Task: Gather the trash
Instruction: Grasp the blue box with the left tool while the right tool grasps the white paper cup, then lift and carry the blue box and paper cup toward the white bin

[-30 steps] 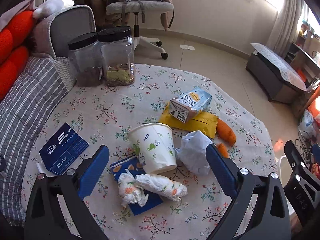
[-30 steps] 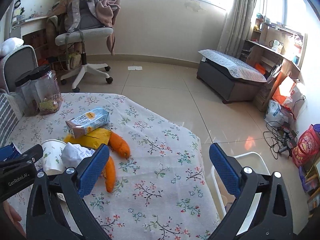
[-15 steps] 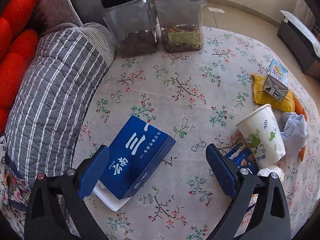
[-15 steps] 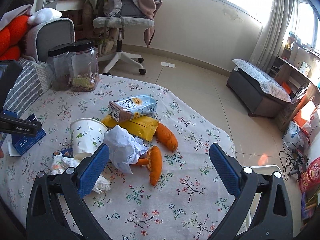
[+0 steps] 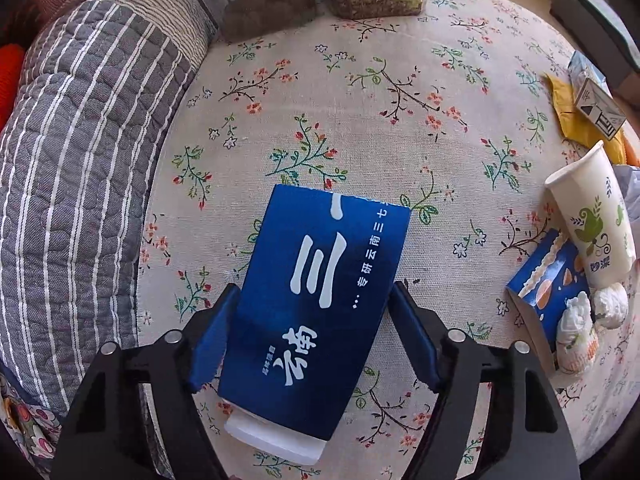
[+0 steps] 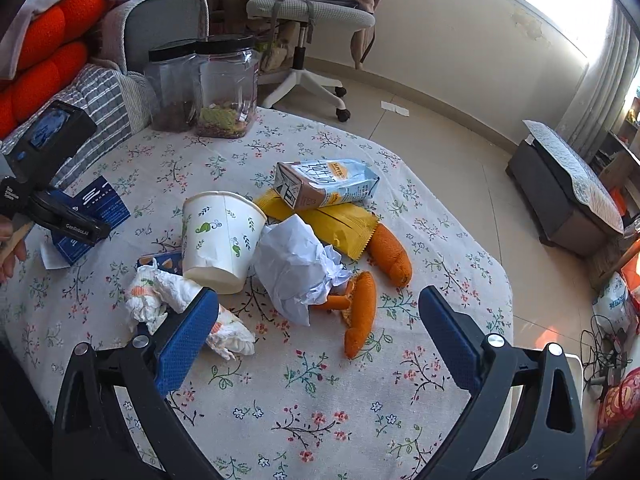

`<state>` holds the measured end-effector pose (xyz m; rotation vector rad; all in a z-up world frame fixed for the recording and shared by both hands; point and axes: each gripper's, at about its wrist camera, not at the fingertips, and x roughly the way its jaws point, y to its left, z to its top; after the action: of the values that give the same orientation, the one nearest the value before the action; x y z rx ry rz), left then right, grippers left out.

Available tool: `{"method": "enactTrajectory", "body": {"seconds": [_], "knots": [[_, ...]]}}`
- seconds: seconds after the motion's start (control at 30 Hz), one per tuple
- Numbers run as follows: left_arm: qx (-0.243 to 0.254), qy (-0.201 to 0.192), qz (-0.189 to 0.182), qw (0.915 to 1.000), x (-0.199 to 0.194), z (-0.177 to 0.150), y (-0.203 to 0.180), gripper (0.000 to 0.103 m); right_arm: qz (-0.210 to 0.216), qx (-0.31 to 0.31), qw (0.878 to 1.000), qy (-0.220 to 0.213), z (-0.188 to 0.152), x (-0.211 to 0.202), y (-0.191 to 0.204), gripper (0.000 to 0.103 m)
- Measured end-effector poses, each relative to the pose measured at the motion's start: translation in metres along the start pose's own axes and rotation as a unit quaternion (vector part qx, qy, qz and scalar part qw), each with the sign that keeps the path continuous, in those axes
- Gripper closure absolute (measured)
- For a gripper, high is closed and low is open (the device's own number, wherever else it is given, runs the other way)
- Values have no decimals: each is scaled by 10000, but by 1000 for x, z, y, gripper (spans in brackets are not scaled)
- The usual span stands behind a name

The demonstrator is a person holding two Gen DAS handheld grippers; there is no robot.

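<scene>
My left gripper (image 5: 316, 336) is shut on a blue box with white lettering (image 5: 320, 292); both pads press its long sides on the floral table (image 5: 360, 120). The box also shows in the right wrist view (image 6: 100, 204) under the left gripper (image 6: 72, 224). My right gripper (image 6: 316, 340) is open and empty above the trash pile: a paper cup (image 6: 220, 240) on its side, crumpled white paper (image 6: 296, 268), tissue wads (image 6: 160, 296), a milk carton (image 6: 324, 184), a yellow wrapper (image 6: 340, 224) and orange peels (image 6: 360, 312).
Two black-lidded jars (image 6: 204, 84) stand at the table's far edge. A striped cushion (image 5: 80, 160) borders the table on the left. An office chair (image 6: 308, 20) and a dark bench (image 6: 568, 192) stand on the floor. A white bin (image 6: 572, 364) sits right of the table.
My left gripper swung left from the pile to the blue box, moved in and closed on it. My right gripper moved left over the pile, still open.
</scene>
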<state>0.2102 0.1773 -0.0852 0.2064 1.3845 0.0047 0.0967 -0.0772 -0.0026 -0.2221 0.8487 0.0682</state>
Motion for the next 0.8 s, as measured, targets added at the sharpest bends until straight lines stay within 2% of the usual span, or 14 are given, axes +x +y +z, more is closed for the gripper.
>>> {"method": "enactTrajectory", "body": {"seconds": [0.03, 0.13, 0.33, 0.47, 0.6, 0.7, 0.8], "knots": [[-43, -37, -91, 9999, -2, 1, 1, 43, 58, -37, 10000, -5, 7, 0, 4, 7], [-184, -292, -309, 9989, -16, 2, 5, 46, 342, -115, 9993, 136, 33, 4, 21, 7], [-654, -805, -571, 9930, -44, 0, 25, 47, 569, -483, 9917, 1047, 72, 51, 68, 7], [-872, -914, -749, 9891, -50, -3, 34, 47, 735, -378, 9760, 2013, 78, 97, 82, 16], [-881, -955, -819, 9881, -54, -6, 38, 47, 729, -235, 9634, 2567, 75, 128, 81, 31], [-885, -948, -855, 9879, -52, -2, 34, 47, 746, -127, 9605, 2678, 71, 137, 80, 34], [-915, -970, -888, 9871, -47, 3, 31, 47, 770, -102, 9631, 2579, 71, 133, 83, 40]]}}
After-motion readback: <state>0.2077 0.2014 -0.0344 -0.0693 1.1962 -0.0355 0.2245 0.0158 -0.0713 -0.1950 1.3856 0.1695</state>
